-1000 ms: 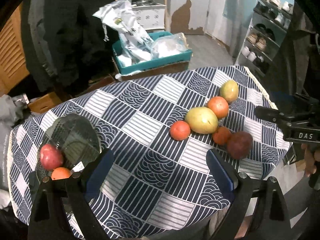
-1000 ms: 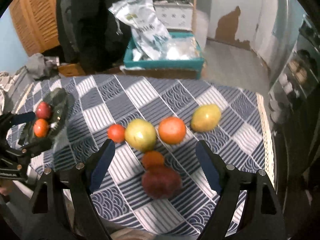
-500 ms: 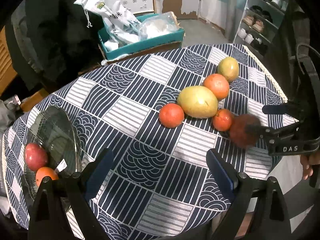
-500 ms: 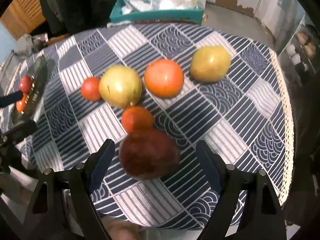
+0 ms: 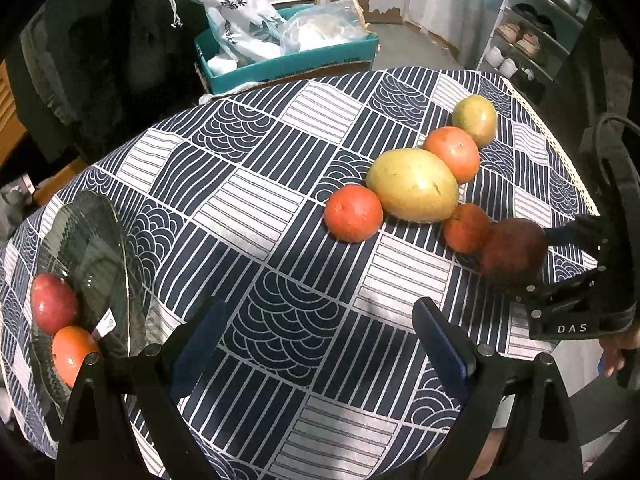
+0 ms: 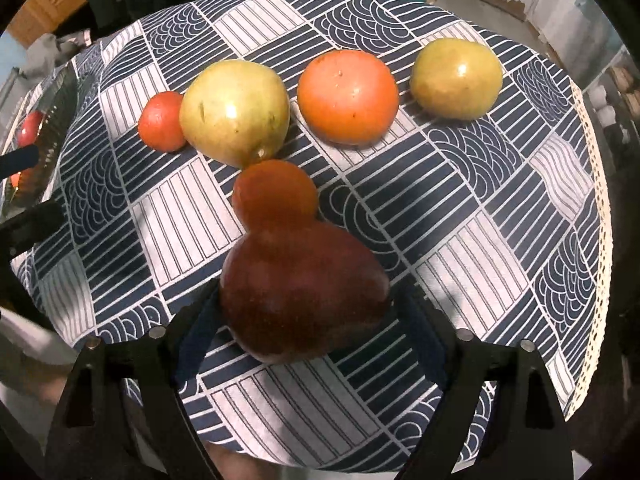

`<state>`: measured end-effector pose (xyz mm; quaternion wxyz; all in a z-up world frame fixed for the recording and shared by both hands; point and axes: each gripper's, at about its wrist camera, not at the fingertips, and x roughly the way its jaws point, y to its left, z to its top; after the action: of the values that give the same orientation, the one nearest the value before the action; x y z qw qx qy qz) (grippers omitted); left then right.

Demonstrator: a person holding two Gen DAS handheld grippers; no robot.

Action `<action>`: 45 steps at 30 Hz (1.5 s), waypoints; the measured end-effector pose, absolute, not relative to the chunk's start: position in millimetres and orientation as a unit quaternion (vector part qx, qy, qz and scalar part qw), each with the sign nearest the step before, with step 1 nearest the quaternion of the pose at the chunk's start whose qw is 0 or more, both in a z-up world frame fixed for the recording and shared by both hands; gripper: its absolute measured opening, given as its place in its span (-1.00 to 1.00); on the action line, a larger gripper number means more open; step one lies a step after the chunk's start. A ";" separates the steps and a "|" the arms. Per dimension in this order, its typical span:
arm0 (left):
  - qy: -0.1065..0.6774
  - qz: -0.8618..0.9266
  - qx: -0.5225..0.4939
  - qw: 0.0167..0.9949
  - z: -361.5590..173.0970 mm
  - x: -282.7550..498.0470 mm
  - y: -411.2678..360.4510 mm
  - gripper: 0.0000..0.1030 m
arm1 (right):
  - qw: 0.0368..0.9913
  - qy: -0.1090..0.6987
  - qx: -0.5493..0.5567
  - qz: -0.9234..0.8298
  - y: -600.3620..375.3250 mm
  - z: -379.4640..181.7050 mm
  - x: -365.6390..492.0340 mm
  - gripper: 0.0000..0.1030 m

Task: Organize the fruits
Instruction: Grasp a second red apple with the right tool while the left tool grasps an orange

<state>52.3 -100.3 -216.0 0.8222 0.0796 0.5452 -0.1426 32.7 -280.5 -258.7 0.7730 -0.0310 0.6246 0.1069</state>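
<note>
Several fruits lie on the patterned tablecloth (image 5: 280,216). A dark red apple (image 6: 300,296) sits between the fingers of my right gripper (image 6: 308,332), whose jaws stand wide around it; contact is unclear. It also shows in the left wrist view (image 5: 512,250). A small orange fruit (image 6: 276,194) touches it behind. A yellow-green mango (image 6: 234,110), a small red-orange fruit (image 6: 162,120), an orange fruit (image 6: 348,96) and a green-yellow fruit (image 6: 456,78) lie farther back. My left gripper (image 5: 320,344) is open and empty near the glass bowl (image 5: 92,240), which holds a red apple (image 5: 54,304) and an orange (image 5: 74,354).
The table's lace edge (image 6: 596,200) runs down the right. Behind the table a teal box (image 5: 288,64) holds plastic bags. A shoe rack (image 5: 528,40) stands at the back right. Dark clothing (image 5: 100,40) hangs at the back left.
My right gripper has moved forward and down until the dark red apple lies between its fingers. My left gripper has moved closer to the table and the fruit row.
</note>
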 end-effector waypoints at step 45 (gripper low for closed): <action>0.555 -0.191 0.071 0.807 -274.5 117.6 -139.8 -0.09 | 0.834 0.548 0.042 0.058 -326.8 -227.8 79.5 0.54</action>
<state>117.6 -139.8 -274.5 0.8066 0.0713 0.5547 -0.1914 79.5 -326.8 -227.8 0.8336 0.0421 0.5477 0.0580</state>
